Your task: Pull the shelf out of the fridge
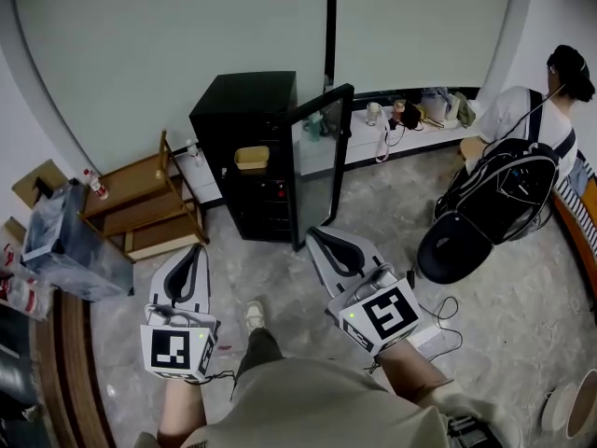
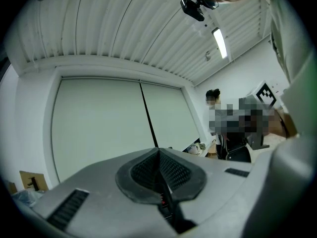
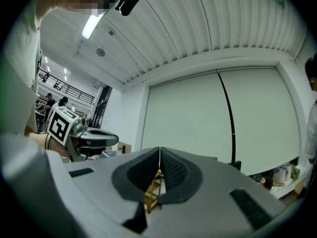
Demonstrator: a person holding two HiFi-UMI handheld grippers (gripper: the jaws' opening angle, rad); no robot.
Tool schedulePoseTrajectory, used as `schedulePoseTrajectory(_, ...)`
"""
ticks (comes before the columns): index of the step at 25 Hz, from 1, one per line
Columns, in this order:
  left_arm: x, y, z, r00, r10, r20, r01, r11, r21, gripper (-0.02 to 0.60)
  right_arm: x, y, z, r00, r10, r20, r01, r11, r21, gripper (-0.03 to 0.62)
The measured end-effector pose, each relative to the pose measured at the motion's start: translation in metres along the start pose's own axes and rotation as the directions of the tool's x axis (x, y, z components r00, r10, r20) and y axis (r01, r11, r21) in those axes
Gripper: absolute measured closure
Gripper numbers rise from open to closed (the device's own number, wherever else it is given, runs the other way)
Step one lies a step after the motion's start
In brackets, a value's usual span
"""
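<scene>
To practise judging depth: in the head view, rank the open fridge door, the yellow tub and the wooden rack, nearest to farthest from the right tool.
1. Fridge door, just ahead of the right tool.
2. Yellow tub, inside the fridge.
3. Wooden rack, far left.

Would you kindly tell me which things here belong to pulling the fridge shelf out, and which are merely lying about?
For the job: small black fridge, its open glass door, yellow plastic tub inside (the shelf under it is too dark to see), left gripper and right gripper, both with jaws shut.
Lying about: wooden shelf rack, grey plastic crate, black backpack, white bucket.
</scene>
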State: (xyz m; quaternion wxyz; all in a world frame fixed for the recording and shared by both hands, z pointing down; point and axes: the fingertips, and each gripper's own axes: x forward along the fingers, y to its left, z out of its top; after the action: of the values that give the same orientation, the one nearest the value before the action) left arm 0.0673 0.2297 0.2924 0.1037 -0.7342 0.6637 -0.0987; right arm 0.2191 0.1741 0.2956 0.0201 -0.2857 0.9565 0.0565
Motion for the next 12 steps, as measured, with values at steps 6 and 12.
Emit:
schedulePoseTrajectory(6, 0.038, 0.042, -0.014, 0.999, -0.052, 0.012, 0.053, 0.996, -0.069, 0.575, 0.060, -0.010, -0.007, 1.000, -0.005, -0.020, 0.005, 1.000, -0.001, 0.597)
schedulePoseTrajectory(12, 0.078, 0.093, -0.029, 0.998, -0.060, -0.002, 0.060, 0.996, -0.059, 0.575, 0.120, -0.019, -0.013, 0.999, -0.022, -0.042, 0.022, 1.000, -0.004, 0.597)
